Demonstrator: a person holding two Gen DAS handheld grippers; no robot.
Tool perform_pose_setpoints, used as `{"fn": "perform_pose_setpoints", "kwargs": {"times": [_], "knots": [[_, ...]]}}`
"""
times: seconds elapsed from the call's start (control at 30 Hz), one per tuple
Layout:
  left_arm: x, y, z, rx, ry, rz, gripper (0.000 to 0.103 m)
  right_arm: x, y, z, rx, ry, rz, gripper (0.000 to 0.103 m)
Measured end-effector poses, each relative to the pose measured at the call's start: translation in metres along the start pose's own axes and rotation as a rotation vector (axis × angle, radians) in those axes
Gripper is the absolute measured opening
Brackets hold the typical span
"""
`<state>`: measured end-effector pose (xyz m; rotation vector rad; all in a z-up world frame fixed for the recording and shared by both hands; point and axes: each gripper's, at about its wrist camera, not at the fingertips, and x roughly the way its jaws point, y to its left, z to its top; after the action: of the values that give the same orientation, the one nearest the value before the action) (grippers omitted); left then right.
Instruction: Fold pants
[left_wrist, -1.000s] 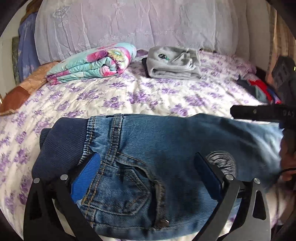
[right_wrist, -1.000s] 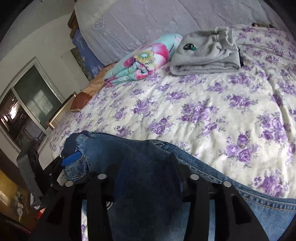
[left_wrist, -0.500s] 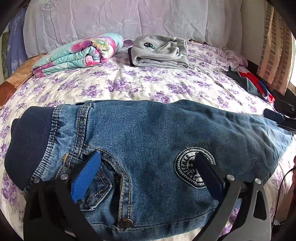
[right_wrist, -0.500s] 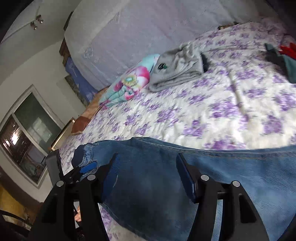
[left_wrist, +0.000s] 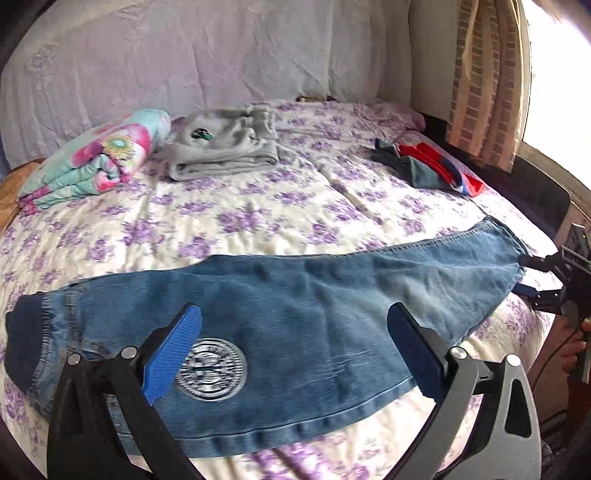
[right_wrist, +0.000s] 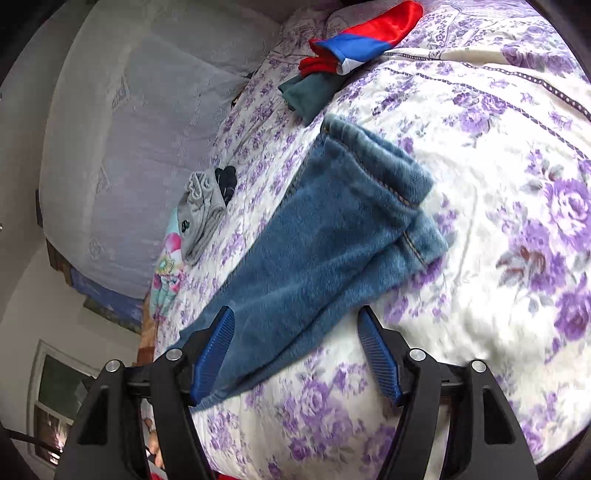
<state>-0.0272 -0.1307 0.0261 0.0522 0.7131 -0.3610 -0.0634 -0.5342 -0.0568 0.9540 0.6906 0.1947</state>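
Note:
A pair of blue jeans (left_wrist: 295, 295) lies stretched flat across the near part of the bed, waistband at the left, leg hems at the right, with a round white patch (left_wrist: 210, 369) on the thigh. My left gripper (left_wrist: 295, 347) is open and empty, hovering just above the jeans' near edge. In the right wrist view the jeans (right_wrist: 325, 236) run away from me, hems at the far end. My right gripper (right_wrist: 299, 354) is open and empty over the leg's edge. It also shows in the left wrist view (left_wrist: 550, 277), beside the hems.
The bed has a white sheet with purple flowers (left_wrist: 258, 221). At the back lie a folded floral blanket (left_wrist: 96, 162) and folded grey clothes (left_wrist: 225, 144). A heap of red, blue and dark green clothes (left_wrist: 428, 166) lies at the right. A curtain and window are at the far right.
The jeans went from bunched with the leg folded over to spread out full length. My right gripper let go of the denim and swung to the hem end. My left gripper shifted right along the jeans.

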Motion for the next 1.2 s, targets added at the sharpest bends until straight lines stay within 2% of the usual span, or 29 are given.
{"fn": "perform_pose_setpoints", "kwargs": {"times": [0.03, 0.1, 0.13, 0.17, 0.2, 0.27, 0.33, 0.37, 0.43, 0.53, 0.6, 0.7, 0.8, 0.83, 0.93, 1.0, 1.03, 1.07, 1.1, 1.13, 1.17, 1.2], "knots": [[0.010, -0.008, 0.001, -0.004, 0.032, -0.017, 0.098, 0.004, -0.005, 0.004, 0.023, -0.019, 0.009, 0.068], [0.035, -0.020, 0.000, -0.015, 0.096, -0.027, 0.098, 0.008, -0.012, 0.009, 0.048, -0.061, 0.001, 0.052], [0.049, -0.024, -0.003, -0.015, 0.130, -0.006, 0.098, 0.004, -0.018, 0.012, 0.049, -0.090, -0.001, 0.031], [0.063, -0.027, -0.009, -0.012, 0.166, 0.033, 0.098, 0.003, -0.022, 0.010, 0.050, -0.117, 0.002, 0.019], [0.073, -0.029, -0.015, 0.000, 0.179, 0.064, 0.099, 0.000, -0.022, 0.006, 0.037, -0.140, 0.020, 0.017], [0.071, -0.032, -0.020, 0.019, 0.155, 0.087, 0.099, -0.008, -0.011, -0.005, -0.058, -0.208, -0.009, 0.015], [0.061, -0.030, -0.016, 0.000, 0.158, 0.104, 0.099, -0.009, -0.002, -0.009, -0.154, -0.231, -0.066, 0.015], [0.054, -0.029, -0.014, -0.025, 0.144, 0.075, 0.098, -0.004, -0.007, -0.006, -0.146, -0.218, -0.078, 0.015], [0.041, -0.031, -0.006, -0.061, 0.095, -0.012, 0.098, 0.004, -0.030, 0.001, -0.067, -0.181, -0.045, 0.013], [0.054, -0.051, 0.002, 0.015, 0.110, 0.018, 0.098, 0.002, -0.027, 0.002, -0.077, -0.189, -0.052, 0.015], [0.086, -0.058, -0.007, 0.066, 0.194, 0.071, 0.099, 0.003, -0.029, 0.003, -0.070, -0.193, -0.044, 0.015], [0.074, -0.048, -0.007, 0.030, 0.162, 0.044, 0.099, 0.001, -0.026, 0.001, -0.095, -0.203, -0.057, 0.014], [0.030, -0.016, -0.008, -0.014, 0.053, 0.039, 0.099, -0.002, -0.023, -0.001, -0.114, -0.212, -0.066, 0.014], [0.013, 0.000, -0.010, -0.032, 0.005, 0.059, 0.099, -0.002, -0.021, -0.002, -0.123, -0.216, -0.073, 0.015], [-0.026, 0.065, -0.019, -0.137, -0.058, 0.198, 0.099, -0.003, -0.003, -0.006, -0.189, -0.258, -0.144, 0.015], [-0.045, 0.119, -0.032, -0.268, -0.077, 0.277, 0.099, -0.004, 0.028, -0.012, -0.310, -0.308, -0.192, 0.015], [-0.055, 0.146, -0.039, -0.347, -0.094, 0.286, 0.099, -0.003, 0.047, -0.017, -0.385, -0.329, -0.213, 0.015], [-0.065, 0.171, -0.048, -0.429, -0.114, 0.273, 0.098, -0.001, 0.066, -0.021, -0.458, -0.347, -0.232, 0.015], [-0.073, 0.194, -0.058, -0.508, -0.140, 0.231, 0.098, 0.003, 0.088, -0.028, -0.541, -0.364, -0.250, 0.015], [-0.081, 0.213, -0.067, -0.574, -0.181, 0.151, 0.098, 0.008, 0.107, -0.034, -0.613, -0.372, -0.257, 0.015], [-0.088, 0.228, -0.075, -0.624, -0.209, 0.122, 0.098, 0.014, 0.125, -0.042, -0.681, -0.374, -0.259, 0.015], [-0.090, 0.239, -0.083, -0.666, -0.218, 0.159, 0.098, 0.021, 0.142, -0.049, -0.743, -0.370, -0.255, 0.015]]}}
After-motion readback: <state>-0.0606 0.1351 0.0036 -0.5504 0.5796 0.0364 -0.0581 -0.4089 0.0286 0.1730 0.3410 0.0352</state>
